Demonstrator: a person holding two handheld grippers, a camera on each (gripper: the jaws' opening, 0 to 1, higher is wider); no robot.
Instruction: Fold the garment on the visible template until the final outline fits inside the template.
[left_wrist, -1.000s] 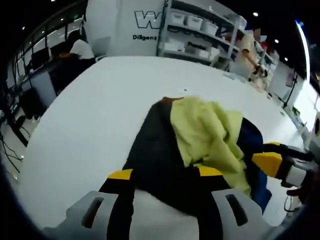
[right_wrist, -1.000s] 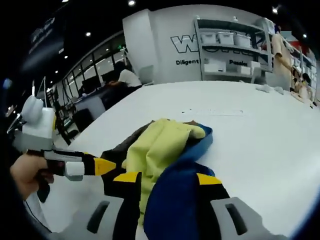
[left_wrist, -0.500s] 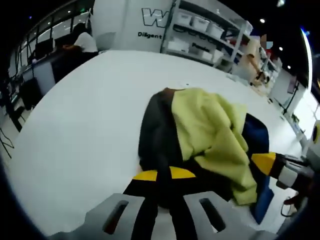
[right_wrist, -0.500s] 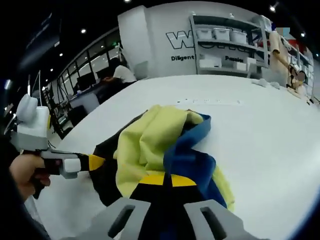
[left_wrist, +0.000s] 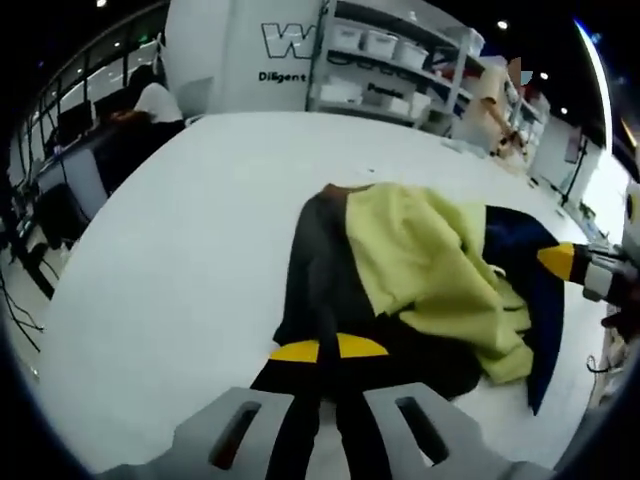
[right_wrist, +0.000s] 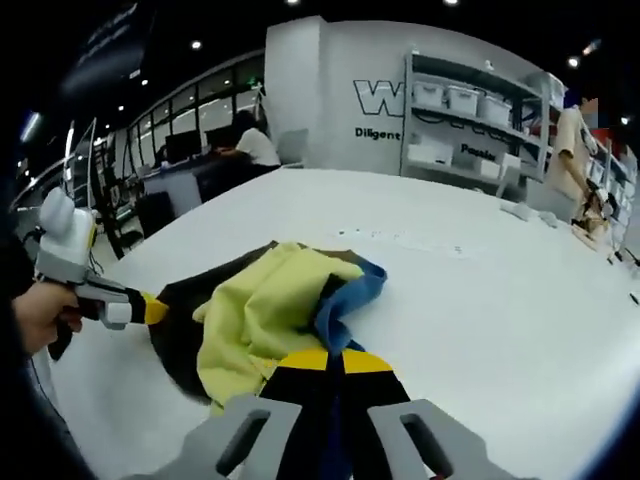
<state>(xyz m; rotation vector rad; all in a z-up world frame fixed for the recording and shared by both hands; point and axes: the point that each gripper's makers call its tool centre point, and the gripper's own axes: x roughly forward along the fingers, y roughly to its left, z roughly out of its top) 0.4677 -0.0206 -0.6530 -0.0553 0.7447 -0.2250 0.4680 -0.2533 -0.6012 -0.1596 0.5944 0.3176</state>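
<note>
Two tongs, left tongs (left_wrist: 328, 348) and right tongs (right_wrist: 328, 360), each pinch the soft, light, floppy yellow, black and blue cloth garment (left_wrist: 420, 270) by an edge at mid-frame on the white worktop (left_wrist: 180, 230).

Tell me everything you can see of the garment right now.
The garment is soft cloth in three colours: a black panel, a yellow-green middle and a blue part. It lies crumpled and bunched on the white table, not flat. The left gripper is shut on its black edge, the right gripper on its blue edge.
</note>
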